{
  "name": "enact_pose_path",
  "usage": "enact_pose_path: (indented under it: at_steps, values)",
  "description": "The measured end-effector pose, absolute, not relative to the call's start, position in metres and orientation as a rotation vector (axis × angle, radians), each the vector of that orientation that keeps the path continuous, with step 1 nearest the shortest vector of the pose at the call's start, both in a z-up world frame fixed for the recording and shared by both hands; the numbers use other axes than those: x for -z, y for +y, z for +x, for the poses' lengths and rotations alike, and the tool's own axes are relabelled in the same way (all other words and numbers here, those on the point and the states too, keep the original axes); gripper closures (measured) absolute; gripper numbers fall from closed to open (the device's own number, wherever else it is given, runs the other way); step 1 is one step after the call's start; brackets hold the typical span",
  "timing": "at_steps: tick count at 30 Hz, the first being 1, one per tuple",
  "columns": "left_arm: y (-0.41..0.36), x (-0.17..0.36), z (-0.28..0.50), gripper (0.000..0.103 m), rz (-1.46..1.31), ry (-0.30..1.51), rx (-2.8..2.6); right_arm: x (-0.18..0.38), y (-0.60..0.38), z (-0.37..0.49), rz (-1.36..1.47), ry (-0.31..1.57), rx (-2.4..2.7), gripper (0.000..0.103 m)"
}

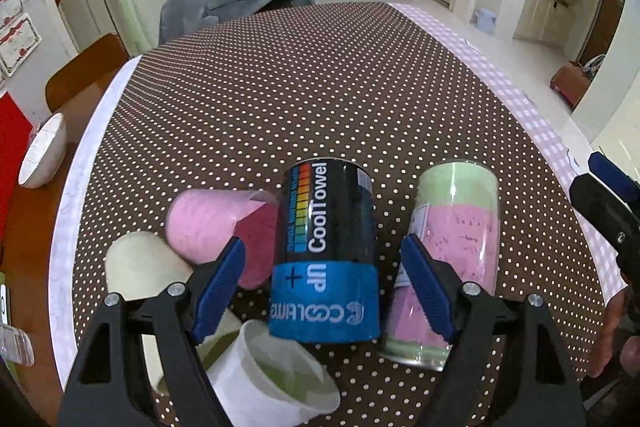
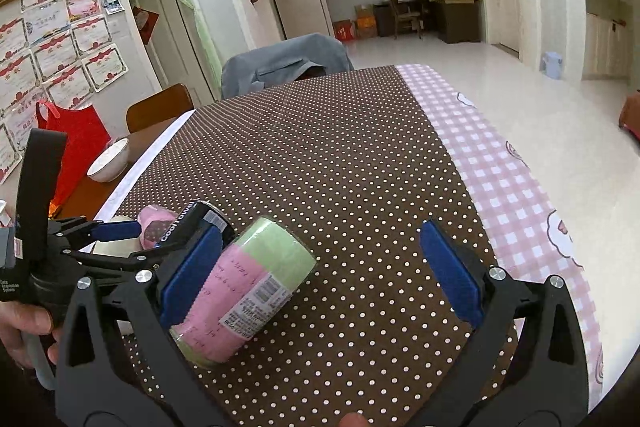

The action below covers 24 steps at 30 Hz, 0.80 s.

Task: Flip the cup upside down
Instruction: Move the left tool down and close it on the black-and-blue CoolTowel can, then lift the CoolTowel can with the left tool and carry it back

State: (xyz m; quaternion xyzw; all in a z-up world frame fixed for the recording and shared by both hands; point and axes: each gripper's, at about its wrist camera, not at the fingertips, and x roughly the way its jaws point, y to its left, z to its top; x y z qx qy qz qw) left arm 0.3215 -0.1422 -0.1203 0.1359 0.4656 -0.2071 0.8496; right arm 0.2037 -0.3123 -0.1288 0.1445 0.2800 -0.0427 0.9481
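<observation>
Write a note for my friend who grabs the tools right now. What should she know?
Left tool: open, its pads either side of the black can, not squeezing.
Right tool: open, holding nothing; the green-pink can stands by its left pad.
Cups: pink cup tipped on its side, white cup leaning mouth-up, cream cup mouth hidden. All crowd left of the black can on the dotted cloth.
Done: no cup clearly upside down.
Left: pick a cup and flip it mouth-down.
</observation>
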Motion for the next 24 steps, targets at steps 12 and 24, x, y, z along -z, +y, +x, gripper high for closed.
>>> enact_pose_path:
  at_steps: [12, 24]
  values:
    - [-0.157, 0.145, 0.346, 0.030, 0.331, 1.081, 0.483, 0.143, -0.317, 0.217, 0.324, 0.598, 0.075, 0.006]
    - [-0.168, 0.161, 0.381, 0.037, 0.335, 1.180, 0.502, 0.147, -0.321, 0.219, 0.336, 0.600, 0.078, 0.006]
